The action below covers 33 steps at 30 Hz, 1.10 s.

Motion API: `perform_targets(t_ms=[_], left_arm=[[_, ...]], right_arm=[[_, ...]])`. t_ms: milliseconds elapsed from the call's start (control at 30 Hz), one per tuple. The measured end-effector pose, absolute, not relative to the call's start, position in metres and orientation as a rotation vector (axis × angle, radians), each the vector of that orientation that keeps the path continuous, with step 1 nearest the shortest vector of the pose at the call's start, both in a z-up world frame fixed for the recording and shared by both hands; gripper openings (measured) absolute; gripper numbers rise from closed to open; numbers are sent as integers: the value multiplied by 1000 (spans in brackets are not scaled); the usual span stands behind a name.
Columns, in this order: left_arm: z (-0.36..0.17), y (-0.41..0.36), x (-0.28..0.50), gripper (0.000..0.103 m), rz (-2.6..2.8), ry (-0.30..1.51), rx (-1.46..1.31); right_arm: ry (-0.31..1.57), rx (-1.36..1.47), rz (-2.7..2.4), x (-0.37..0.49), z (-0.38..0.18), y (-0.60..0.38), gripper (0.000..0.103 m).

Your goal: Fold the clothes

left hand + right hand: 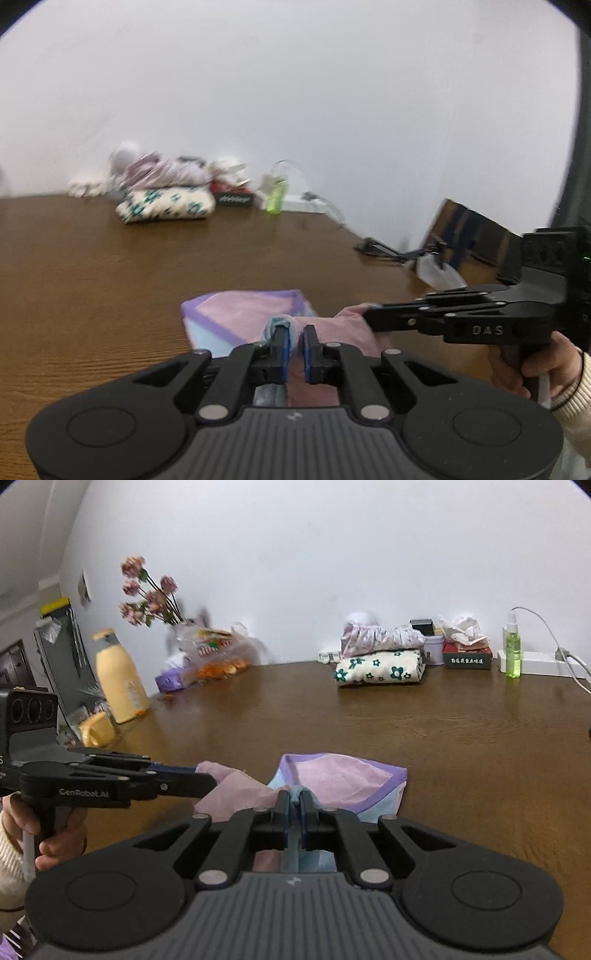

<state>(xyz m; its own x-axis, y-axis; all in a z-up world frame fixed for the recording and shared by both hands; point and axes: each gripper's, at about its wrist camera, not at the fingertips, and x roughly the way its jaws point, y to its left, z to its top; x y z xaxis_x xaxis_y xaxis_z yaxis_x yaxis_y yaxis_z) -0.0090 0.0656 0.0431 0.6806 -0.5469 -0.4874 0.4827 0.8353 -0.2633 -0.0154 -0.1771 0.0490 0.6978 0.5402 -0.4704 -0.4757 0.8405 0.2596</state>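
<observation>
From the left wrist camera, my left hand-held gripper [294, 345] has its jaws slightly parted over the pink and purple garment [251, 317], which lies on the brown tabletop [92, 277]; a blue fold rests against one finger. My right hand-held gripper [369, 318] reaches in sideways, touching the pink cloth.

From the right wrist camera, my right hand-held gripper [294, 805] is pinching the garment's blue edge. The left hand-held gripper [208, 781] meets the pink cloth. Folded clothes [380, 657] sit stacked by the wall.
</observation>
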Motion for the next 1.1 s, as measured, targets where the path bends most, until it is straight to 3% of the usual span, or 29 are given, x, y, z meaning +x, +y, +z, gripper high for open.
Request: perform_targets(t_ms=[133,200,267,300,333,367,467,500,533,600,667,767,900,1100], left_arm=[[22,68,25,8,-496,657,-160],[14,70,41,19,-453,690,-185],[10,74,49,32,-420,724,-204],[10,78,51,35,-417,738,-211],[13,84,48,38,-428,740,-214],[17,90,43,42,-440,735,-217],[26,103,25,46,-483,703,-234],[27,101,21,43,-497,697,-244],[27,96,19,41,-510,700,-257],[21,82,20,28,-506,716,-210],[14,66,23,22,-494,733,-143],[8,55,24,22,-469,737,-71],[12,56,23,29,-483,716,-97],[3,51,27,29,-445,710,-72]], right_arm=[[605,105,492,16,32,-164,9],[635,96,434,29,19,-160,14],[644,119,418,30,19,-166,27],[640,131,414,27,22,-170,43],[623,131,418,20,28,-175,51],[605,130,423,13,34,-180,52],[624,158,478,1,38,-187,50],[642,179,491,0,34,-185,44],[658,191,502,0,30,-182,32],[698,184,490,6,16,-172,24],[693,146,446,5,13,-168,23],[655,103,394,0,18,-162,24],[566,109,427,-14,38,-150,23],[651,102,372,10,3,-135,13]])
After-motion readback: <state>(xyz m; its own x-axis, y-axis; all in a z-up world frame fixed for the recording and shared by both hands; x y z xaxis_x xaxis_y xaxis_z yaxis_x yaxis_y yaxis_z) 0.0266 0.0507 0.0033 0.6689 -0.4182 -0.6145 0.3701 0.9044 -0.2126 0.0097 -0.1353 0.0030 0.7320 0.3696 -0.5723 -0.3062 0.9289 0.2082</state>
